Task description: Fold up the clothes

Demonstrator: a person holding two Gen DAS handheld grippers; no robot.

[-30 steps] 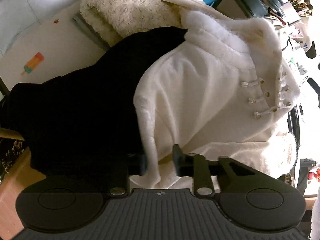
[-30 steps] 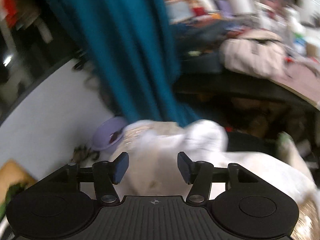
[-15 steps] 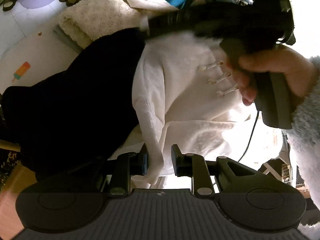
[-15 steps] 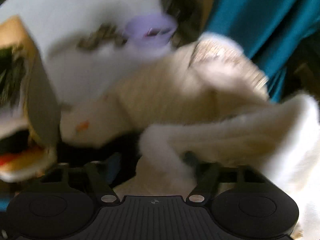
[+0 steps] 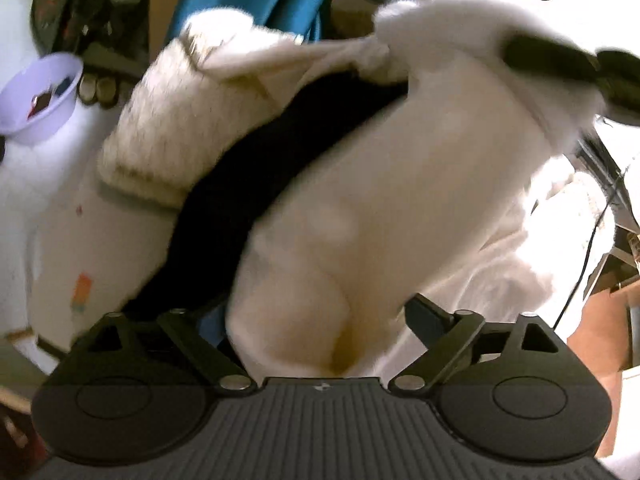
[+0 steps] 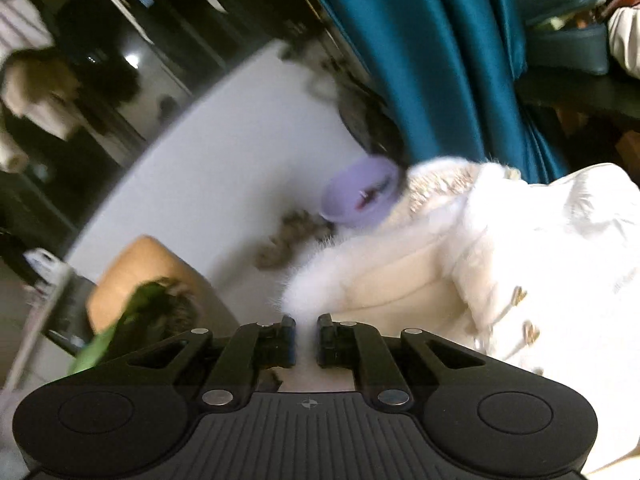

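Note:
A white coat (image 5: pixel 400 200) with a fur collar lies over a black garment (image 5: pixel 248 208) on the white table (image 5: pixel 60 240). My left gripper (image 5: pixel 316 320) hangs over the coat's near edge. Its jaws are opening wide, and a fold of the coat sits loose between them, not pinched. My right gripper (image 6: pixel 306 336) is shut on the coat's fur collar (image 6: pixel 320 292), with white fur between its pads. In the left wrist view it shows as a dark shape (image 5: pixel 552 60) at the coat's far end. The coat's toggle buttons (image 6: pixel 524 320) lie to its right.
A folded cream fleece garment (image 5: pixel 160 128) lies at the table's far side. On the floor beyond stand a lilac basin (image 5: pixel 40 92) and shoes (image 5: pixel 98 88). A teal curtain (image 6: pixel 432 60) hangs behind. A cardboard box (image 6: pixel 148 268) stands at the left.
My left gripper let go of the coat's edge, opened wide and rose. My right gripper swung in over the coat and closed on its fur collar.

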